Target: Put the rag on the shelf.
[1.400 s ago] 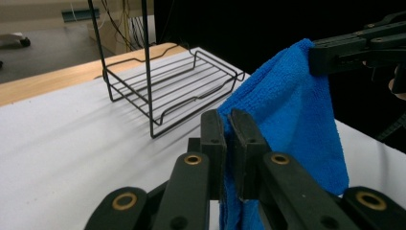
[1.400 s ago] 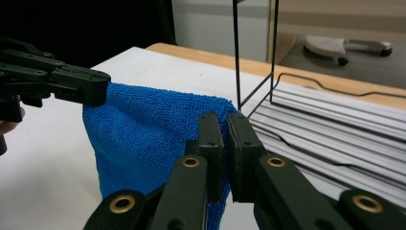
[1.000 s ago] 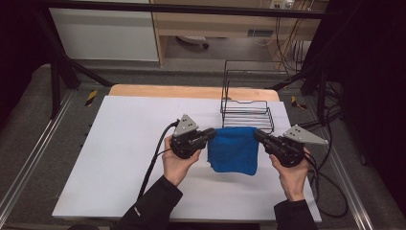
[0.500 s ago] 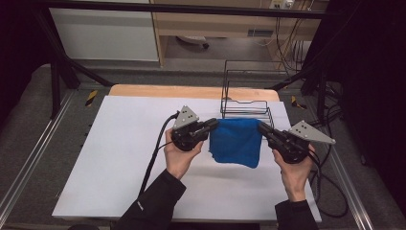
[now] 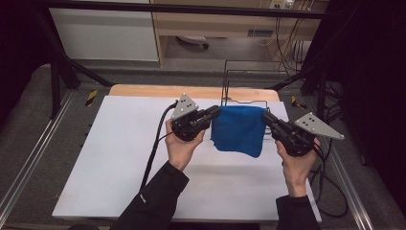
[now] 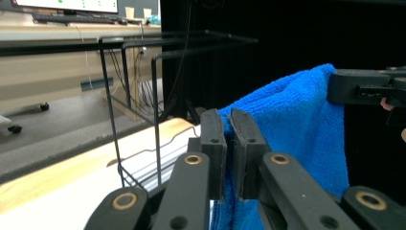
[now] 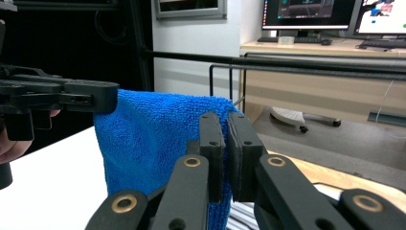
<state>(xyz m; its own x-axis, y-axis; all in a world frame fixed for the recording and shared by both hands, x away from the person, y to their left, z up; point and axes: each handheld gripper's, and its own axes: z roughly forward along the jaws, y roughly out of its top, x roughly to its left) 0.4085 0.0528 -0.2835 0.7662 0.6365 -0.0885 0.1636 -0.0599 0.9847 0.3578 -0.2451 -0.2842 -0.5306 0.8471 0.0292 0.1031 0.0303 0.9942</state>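
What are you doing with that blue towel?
A person is holding a blue towel up off the white table with two grippers. The left gripper pinches the towel's top left corner and the right gripper pinches the top right corner, both with jaws closed on the cloth. The towel hangs spread between them, right in front of a black wire rack at the back of the table. It is not on the rack yet.

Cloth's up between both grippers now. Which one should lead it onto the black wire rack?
Right, probably. The right gripper pinches the blue terry cloth at the corner lying against the black wire rack. The left gripper, shut on the other top corner, sits just left of the rack.
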